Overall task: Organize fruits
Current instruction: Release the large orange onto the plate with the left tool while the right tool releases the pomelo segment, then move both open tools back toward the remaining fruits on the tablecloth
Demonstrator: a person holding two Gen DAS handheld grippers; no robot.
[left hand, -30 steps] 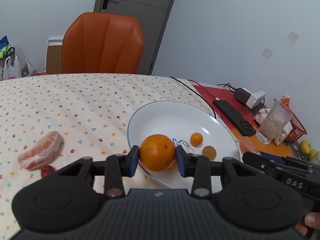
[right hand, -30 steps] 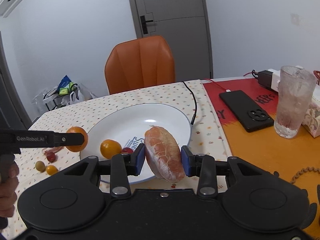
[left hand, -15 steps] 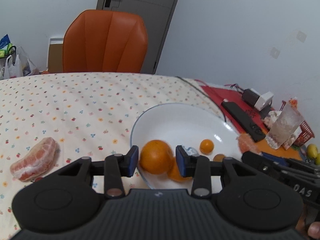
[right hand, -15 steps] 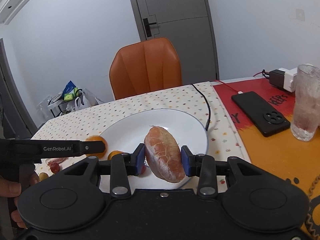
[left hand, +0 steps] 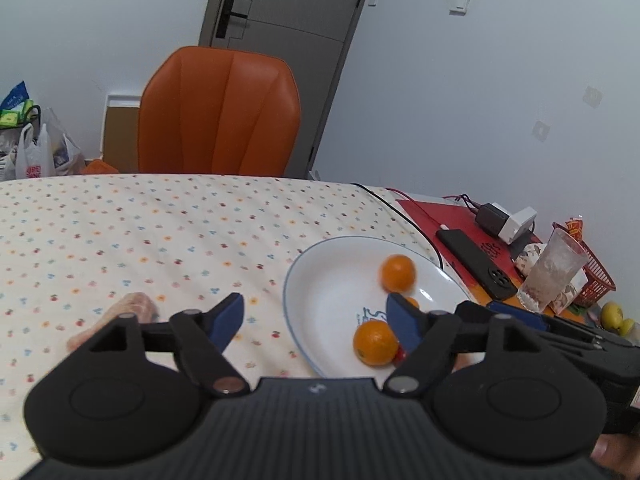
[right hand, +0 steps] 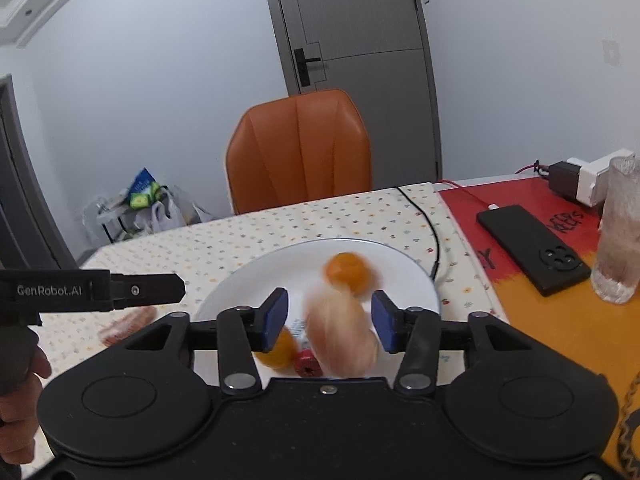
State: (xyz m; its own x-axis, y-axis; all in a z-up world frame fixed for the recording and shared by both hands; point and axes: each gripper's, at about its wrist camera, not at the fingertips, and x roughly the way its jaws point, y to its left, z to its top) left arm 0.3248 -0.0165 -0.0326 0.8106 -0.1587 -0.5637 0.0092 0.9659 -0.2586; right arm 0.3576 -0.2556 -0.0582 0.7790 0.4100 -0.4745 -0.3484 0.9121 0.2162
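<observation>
My left gripper [left hand: 316,320] has its jaws opening wide, with nothing between them. The big orange [left hand: 397,273] lies blurred on the white plate [left hand: 292,280], beyond another orange [left hand: 374,342] and a small red fruit [left hand: 398,355]. My right gripper [right hand: 330,318] hangs over the plate [right hand: 224,292] with its jaws opening. A blurred peeled citrus segment [right hand: 340,332] sits between them, clear of both pads. The big orange [right hand: 347,272] is a blur behind it. A second peeled segment [left hand: 132,308] lies on the tablecloth left of the plate.
An orange chair [left hand: 220,112] stands at the table's far side. Right of the plate are a black cable [right hand: 434,240], a phone [right hand: 532,248], a frosted glass [right hand: 618,236], a charger [left hand: 506,218] and a red basket [left hand: 596,272]. A hand [right hand: 16,392] holds the left gripper [right hand: 132,290].
The left jaws spread and let go of the big orange, which moved across the plate. The right jaws parted from the peeled segment, now blurred and lower.
</observation>
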